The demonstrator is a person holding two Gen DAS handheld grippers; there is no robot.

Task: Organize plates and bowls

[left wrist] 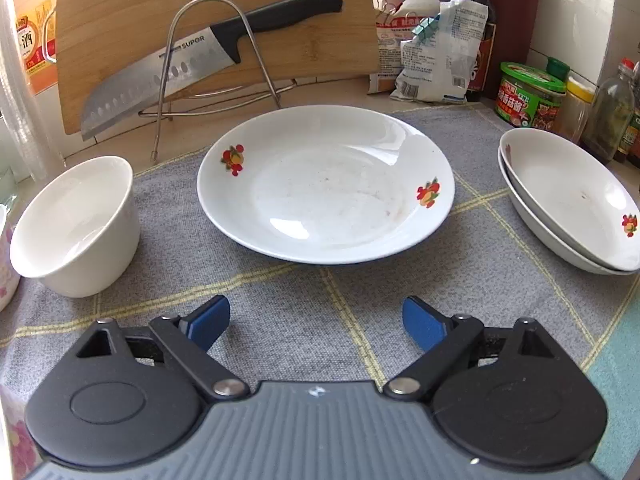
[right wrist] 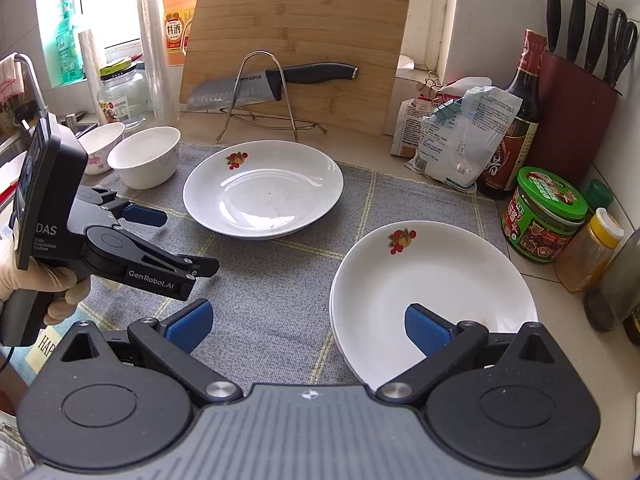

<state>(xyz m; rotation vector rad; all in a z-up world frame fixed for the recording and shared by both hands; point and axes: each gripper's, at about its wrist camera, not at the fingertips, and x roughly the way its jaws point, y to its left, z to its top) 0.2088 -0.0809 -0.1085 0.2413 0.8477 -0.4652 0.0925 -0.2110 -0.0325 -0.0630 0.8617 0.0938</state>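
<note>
While sunlight falls across a kitchen tabletop [right wrist: 400, 144], a gloved hand [right wrist: 36, 280] holds the left tongs [left wrist: 316, 322] low over a grey checked cloth [left wrist: 304, 304], their blue pads [left wrist: 210, 320] standing wide apart with nothing between them. Just ahead of those tongs lies a single white plate [left wrist: 326, 184] with small fruit motifs on its rim, flat on the cloth. To its left a plain white bowl [left wrist: 76, 224] stands on the cloth's edge, and a second bowl with a pink pattern [right wrist: 100, 148] sits just beside it on the far side. On the right of the cloth two more plates [right wrist: 432, 296] of the same design are stacked one inside the other. The right tongs [right wrist: 308, 326] hover with pads spread apart and empty, the right-hand pad over the near rim of that stack; whether it touches is unclear. Behind the dishes a wooden cutting board [right wrist: 300, 44] leans against the window ledge, with a kitchen knife [right wrist: 260, 84] resting on a wire rack [right wrist: 264, 96] in front of it. Sauce bottles, jars and clipped packets crowd the right-hand corner.
</note>
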